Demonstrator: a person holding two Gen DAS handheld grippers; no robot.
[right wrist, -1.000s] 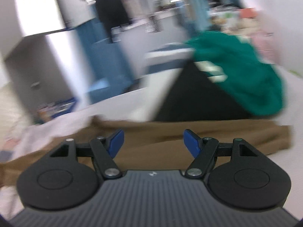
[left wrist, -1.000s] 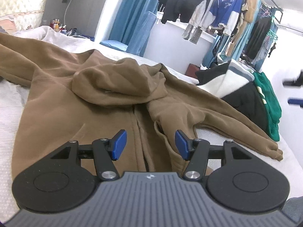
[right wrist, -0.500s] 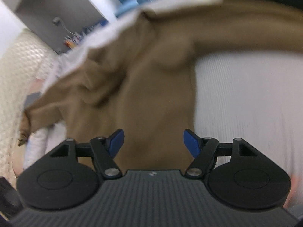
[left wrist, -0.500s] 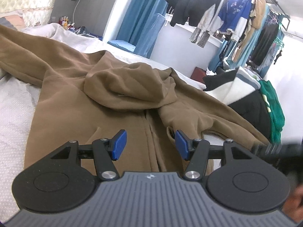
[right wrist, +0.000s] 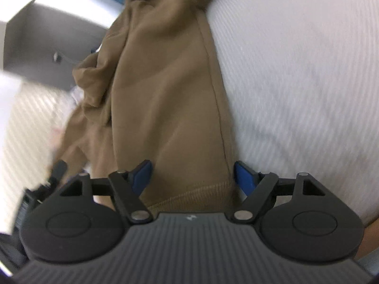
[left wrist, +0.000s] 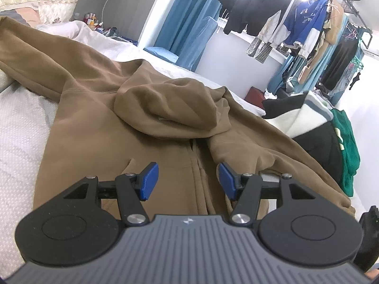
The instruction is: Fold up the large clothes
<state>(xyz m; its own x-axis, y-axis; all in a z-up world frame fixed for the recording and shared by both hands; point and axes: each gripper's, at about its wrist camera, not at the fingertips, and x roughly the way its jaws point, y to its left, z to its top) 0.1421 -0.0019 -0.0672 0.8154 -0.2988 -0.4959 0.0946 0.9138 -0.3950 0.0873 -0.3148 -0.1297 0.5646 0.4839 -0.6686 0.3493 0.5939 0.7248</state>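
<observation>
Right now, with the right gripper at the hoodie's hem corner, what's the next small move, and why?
Probably ease the right gripper a little further onto the ribbed hem of the brown hoodie, then close. Its jaws are opening, with the hem corner between them but no pad pressing cloth. The left gripper is open above the zipper, holding nothing.
</observation>
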